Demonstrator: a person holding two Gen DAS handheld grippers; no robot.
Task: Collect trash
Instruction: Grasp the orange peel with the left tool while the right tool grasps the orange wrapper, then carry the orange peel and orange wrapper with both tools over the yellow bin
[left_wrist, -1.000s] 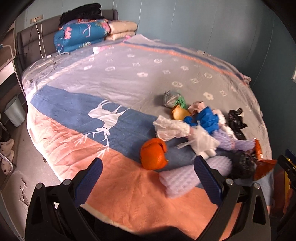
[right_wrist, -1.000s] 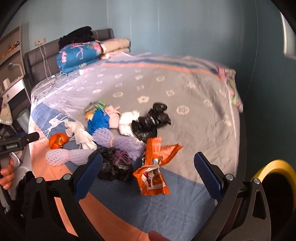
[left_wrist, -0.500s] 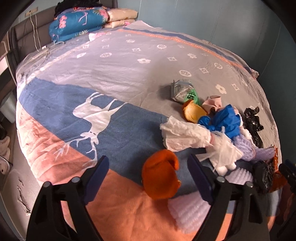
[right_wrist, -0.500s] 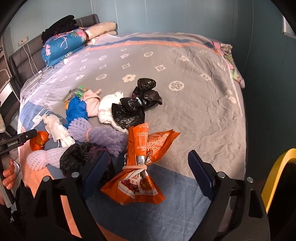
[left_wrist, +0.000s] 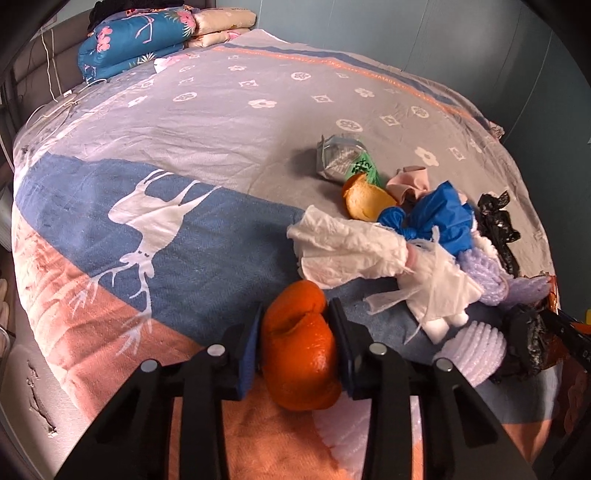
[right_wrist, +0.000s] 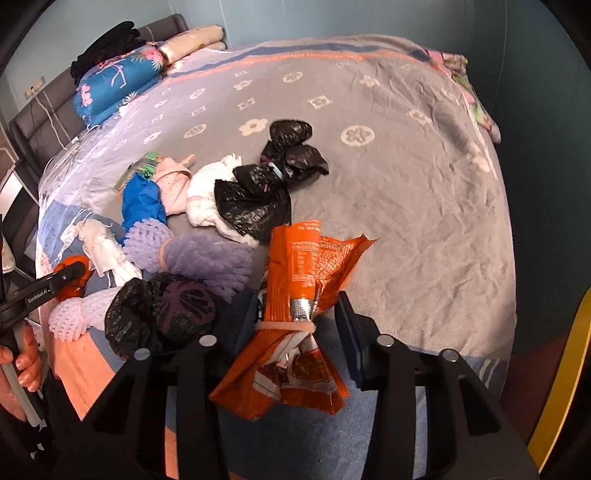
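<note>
A pile of trash lies on the bed. My left gripper (left_wrist: 295, 339) has its blue pads against both sides of an orange peel (left_wrist: 299, 350) on the blanket. Beyond it lie a white tissue (left_wrist: 347, 247), a blue bag (left_wrist: 439, 218), a second peel (left_wrist: 365, 199) and a silver wrapper (left_wrist: 340, 158). My right gripper (right_wrist: 293, 325) straddles a tied orange snack bag (right_wrist: 295, 295); the jaws stand a little apart from its sides. A black bag (right_wrist: 162, 314) lies just left of it, another black bag (right_wrist: 269, 184) farther off.
Purple foam nets (right_wrist: 207, 254) and a white cloth (right_wrist: 207, 199) lie among the trash. Folded quilts (left_wrist: 136, 40) are stacked at the bed's head. A yellow rim (right_wrist: 565, 373) shows at the right edge. The floor (left_wrist: 22, 387) drops off left of the bed.
Both grippers moved down and forward onto the bed. The left closed around the orange peel; the right narrowed around the orange snack bag.
</note>
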